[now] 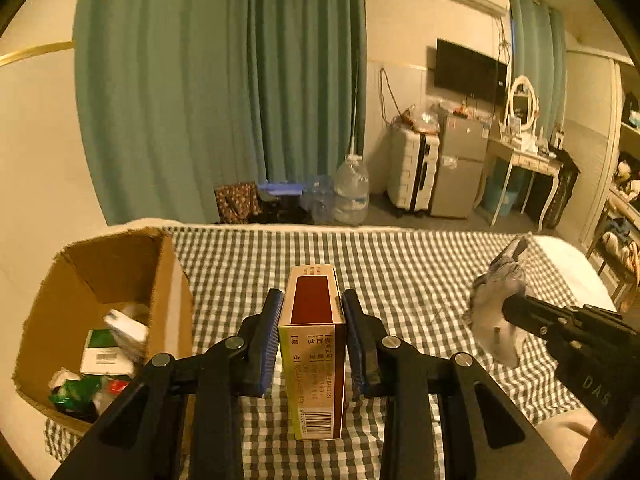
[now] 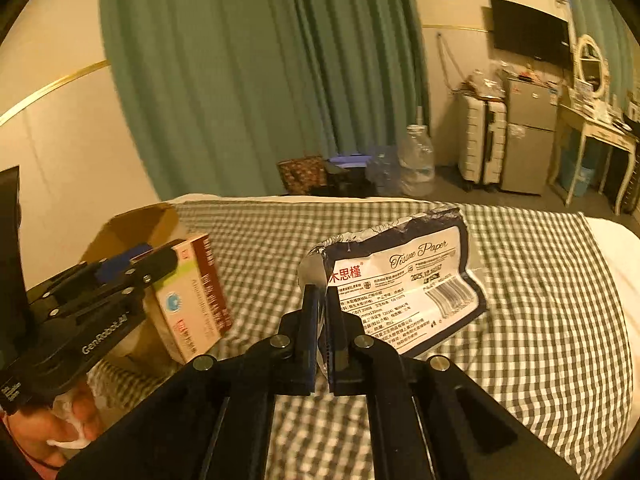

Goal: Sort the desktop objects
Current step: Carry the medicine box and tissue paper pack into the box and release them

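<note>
Checked bedcover [image 1: 400,264] below: left gripper [image 1: 311,300] clamps a medicine box [image 1: 314,320] beside the cardboard box [image 1: 164,280] (part full); right gripper [image 2: 321,300] pinches what looks like a tissue pack [image 2: 408,280].

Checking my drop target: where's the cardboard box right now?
In the left wrist view the cardboard box sits at the left edge of the checkered cloth, left of the medicine carton in the left gripper.

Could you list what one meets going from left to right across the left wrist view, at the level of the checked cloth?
cardboard box → medicine box held in the left gripper → tissue paper pack pinched by the right gripper
</note>
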### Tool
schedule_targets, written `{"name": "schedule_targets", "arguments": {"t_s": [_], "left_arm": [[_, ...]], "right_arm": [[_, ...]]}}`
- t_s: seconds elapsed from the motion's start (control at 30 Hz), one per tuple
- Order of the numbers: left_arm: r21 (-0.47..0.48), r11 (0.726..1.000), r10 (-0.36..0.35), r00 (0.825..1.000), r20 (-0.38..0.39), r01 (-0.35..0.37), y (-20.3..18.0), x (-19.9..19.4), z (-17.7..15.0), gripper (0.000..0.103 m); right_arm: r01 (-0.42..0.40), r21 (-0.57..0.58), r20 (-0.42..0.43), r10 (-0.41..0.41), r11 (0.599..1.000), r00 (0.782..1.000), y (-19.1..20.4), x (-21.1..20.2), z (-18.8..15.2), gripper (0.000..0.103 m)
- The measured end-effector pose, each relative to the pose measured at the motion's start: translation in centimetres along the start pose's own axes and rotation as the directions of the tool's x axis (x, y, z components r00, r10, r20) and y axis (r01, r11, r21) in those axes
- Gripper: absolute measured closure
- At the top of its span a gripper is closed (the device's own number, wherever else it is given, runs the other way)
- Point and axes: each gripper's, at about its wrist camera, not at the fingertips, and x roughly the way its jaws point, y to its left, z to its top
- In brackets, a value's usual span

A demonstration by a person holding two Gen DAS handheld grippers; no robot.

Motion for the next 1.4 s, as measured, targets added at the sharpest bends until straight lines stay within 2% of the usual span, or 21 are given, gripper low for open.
{"name": "schedule_targets", "arguments": {"t_s": [0.27,0.4,0.53,0.6,0.83,0.93,1.0,1.13,1.17,1.23,1.27,1.3,1.33,1.37,1.4], "left_arm": [[-0.042,0.999,0.020,0.995,0.093,-0.017,3.9,-4.6,3.3,0.073],[-0.064,0.997,0.040,0.993,0.111,-0.033,7.7,-5.9,5.7,0.073],[-0.032,0.990,0.138,0.982,0.128,-0.135,11.3,-6.9,7.0,0.073],[-0.048,0.986,0.164,0.980,0.109,-0.160,13.6,-6.9,7.2,0.073],[-0.094,0.968,0.238,0.971,0.032,-0.234,19.7,-5.6,4.3,0.073],[-0.145,0.966,0.217,0.976,0.007,-0.214,22.2,-5.1,2.2,0.073],[-0.162,0.964,0.210,0.978,-0.017,-0.209,23.2,-4.3,0.8,0.073],[-0.186,0.969,0.160,0.986,-0.038,-0.164,24.6,-2.8,-1.4,0.072],[-0.187,0.969,0.160,0.986,-0.038,-0.164,24.9,-2.5,-1.9,0.070],[-0.188,0.968,0.161,0.986,-0.042,-0.166,25.5,-2.1,-2.4,0.053],[-0.193,0.967,0.161,0.986,-0.044,-0.167,25.8,-2.0,-2.6,0.027],[-0.204,0.964,0.167,0.985,-0.042,-0.172,26.0,-2.0,-2.8,0.012],[-0.216,0.959,0.183,0.983,-0.031,-0.186,26.3,-2.3,-3.0,0.011],[-0.225,0.955,0.193,0.981,-0.015,-0.191,26.6,-2.6,-3.2,0.009],[-0.227,0.955,0.194,0.981,-0.011,-0.192,26.9,-2.9,-3.4,0.005]], "right_arm": [[-0.073,-0.108,0.046,0.078,0.991,0.996,7.1,-2.5,0.8,0.100],[-0.132,-0.163,0.056,0.143,0.978,0.988,11.6,-2.0,2.3,0.100],[-0.204,-0.215,0.054,0.220,0.955,0.974,16.2,-0.8,3.6,0.100],[-0.247,-0.231,0.046,0.264,0.941,0.963,18.6,-0.2,4.0,0.100],[-0.344,-0.268,-0.019,0.352,0.900,0.936,25.4,3.4,4.1,0.100],[-0.391,-0.240,-0.070,0.386,0.889,0.920,26.9,5.6,3.1,0.100],[-0.445,-0.161,-0.118,0.431,0.881,0.895,26.8,7.7,2.5,0.100],[-0.443,-0.112,-0.171,0.422,0.889,0.890,27.1,11.0,1.4,0.100],[-0.450,-0.098,-0.178,0.429,0.888,0.885,27.2,11.5,1.2,0.100],[-0.464,-0.067,-0.186,0.446,0.883,0.876,27.4,12.5,1.1,0.096],[-0.461,-0.066,-0.193,0.442,0.885,0.876,27.5,12.9,1.1,0.096],[-0.450,-0.068,-0.196,0.430,0.891,0.881,27.6,13.2,1.2,0.082],[-0.427,-0.071,-0.192,0.407,0.902,0.893,27.8,13.4,1.4,0.070],[-0.387,-0.072,-0.172,0.371,0.919,0.913,27.8,13.9,2.3,0.049],[-0.367,-0.067,-0.150,0.354,0.928,0.923,27.6,13.7,2.3,0.038]]}}
